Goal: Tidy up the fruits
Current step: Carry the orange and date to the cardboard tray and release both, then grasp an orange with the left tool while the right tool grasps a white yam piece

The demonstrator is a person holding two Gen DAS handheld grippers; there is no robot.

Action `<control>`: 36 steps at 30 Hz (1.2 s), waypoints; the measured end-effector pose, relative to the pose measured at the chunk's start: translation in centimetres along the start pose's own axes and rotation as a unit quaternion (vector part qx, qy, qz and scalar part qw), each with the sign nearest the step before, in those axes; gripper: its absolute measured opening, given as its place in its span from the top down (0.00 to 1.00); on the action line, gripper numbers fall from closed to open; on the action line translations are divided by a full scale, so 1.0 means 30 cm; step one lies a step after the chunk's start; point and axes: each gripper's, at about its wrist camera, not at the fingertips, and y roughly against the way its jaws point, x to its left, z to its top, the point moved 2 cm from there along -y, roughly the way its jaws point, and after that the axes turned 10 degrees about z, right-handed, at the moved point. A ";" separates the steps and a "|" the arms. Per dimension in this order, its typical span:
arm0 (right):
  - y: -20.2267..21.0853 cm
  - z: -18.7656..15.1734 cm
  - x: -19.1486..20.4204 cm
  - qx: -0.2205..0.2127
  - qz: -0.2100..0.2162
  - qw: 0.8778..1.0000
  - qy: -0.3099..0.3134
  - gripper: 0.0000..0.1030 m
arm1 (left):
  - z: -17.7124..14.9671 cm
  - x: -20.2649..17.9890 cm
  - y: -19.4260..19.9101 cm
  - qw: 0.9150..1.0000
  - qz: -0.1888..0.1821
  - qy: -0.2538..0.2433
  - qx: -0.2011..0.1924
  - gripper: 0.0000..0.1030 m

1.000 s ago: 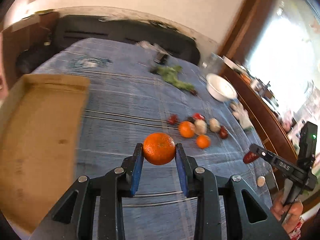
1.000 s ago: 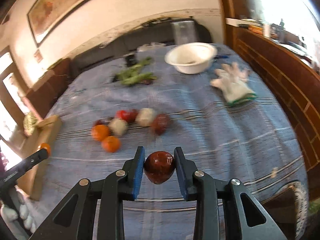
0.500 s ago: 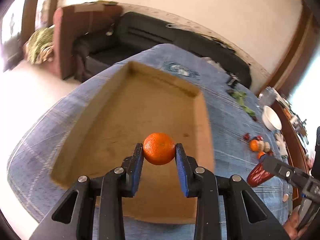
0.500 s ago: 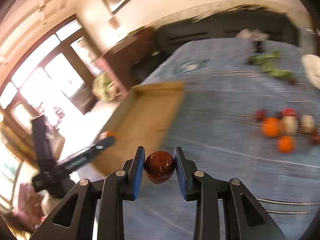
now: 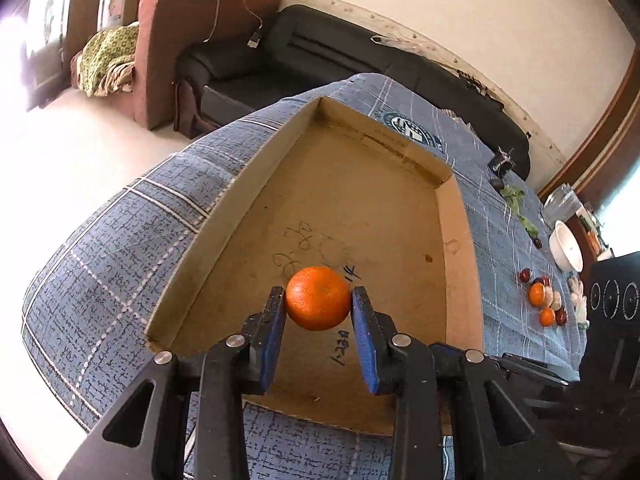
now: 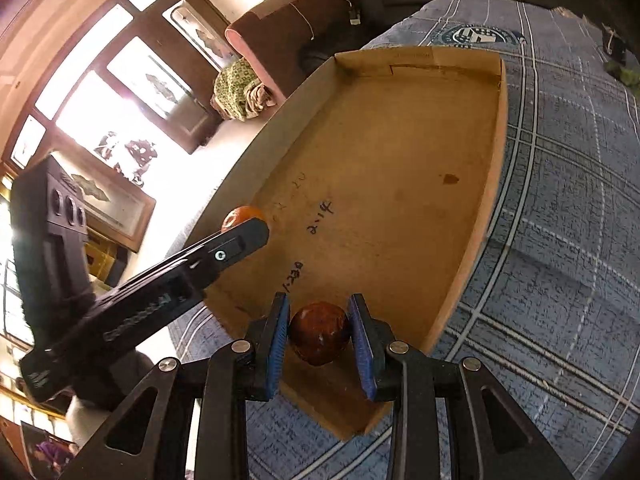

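My left tongs (image 5: 318,300) pinch an orange (image 5: 318,298) between their blue pads, held above the floor of an open cardboard tray (image 5: 256,168) on the blue plaid tabletop (image 5: 120,240). The tray holds no fruit that I can see. At about three o'clock in the left view, well apart from the tray, the remaining fruits (image 5: 542,300) lie clustered on the cloth near a white bowl (image 5: 566,246).

My right tongs (image 6: 319,334) pinch a dark red fruit (image 6: 319,332) over the tray's near corner, close to its low right wall (image 6: 494,160). My left tongs reach in from nine o'clock in that view.

Both fruits are round; released from height, I judge they could bounce, roll, or clear the shallow wall. The two tongs may also knock together.
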 end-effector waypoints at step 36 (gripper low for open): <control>1.115 -0.679 -0.613 -0.189 -0.354 0.890 -0.217 0.54 | -0.094 -0.498 0.086 0.983 -0.132 -0.124 -0.002 0.39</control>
